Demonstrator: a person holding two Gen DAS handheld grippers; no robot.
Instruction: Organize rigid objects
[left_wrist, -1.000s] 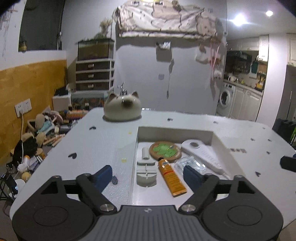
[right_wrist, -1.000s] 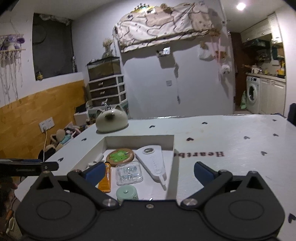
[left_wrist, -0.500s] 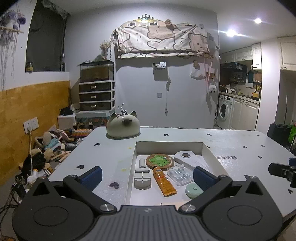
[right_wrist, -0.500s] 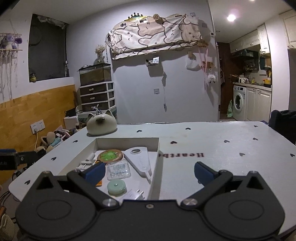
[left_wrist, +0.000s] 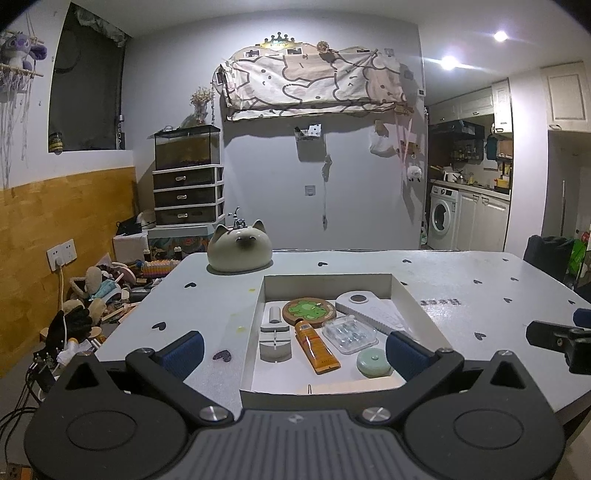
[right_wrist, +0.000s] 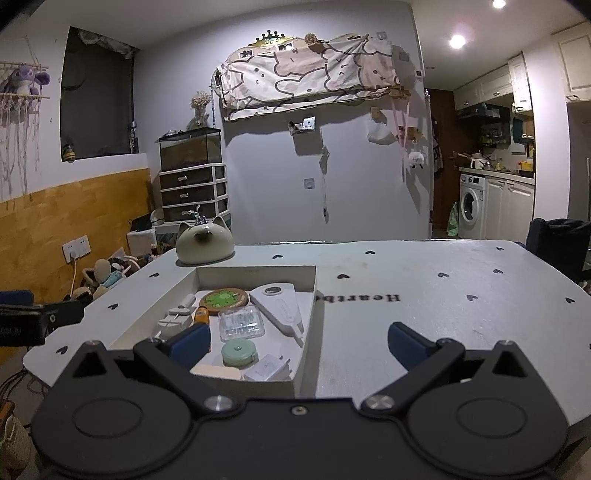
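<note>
White heart-print table bears a shallow tray of seemingly hard trinkets; both tools gape empty.

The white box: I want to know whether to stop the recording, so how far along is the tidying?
It looks nearly finished. The white box already holds the orange tube, green coaster, clear case, mint tape measure and white tool. Nothing is in hand: the left gripper and right gripper are open and empty. Only the cat-shaped jar stands outside.
</note>
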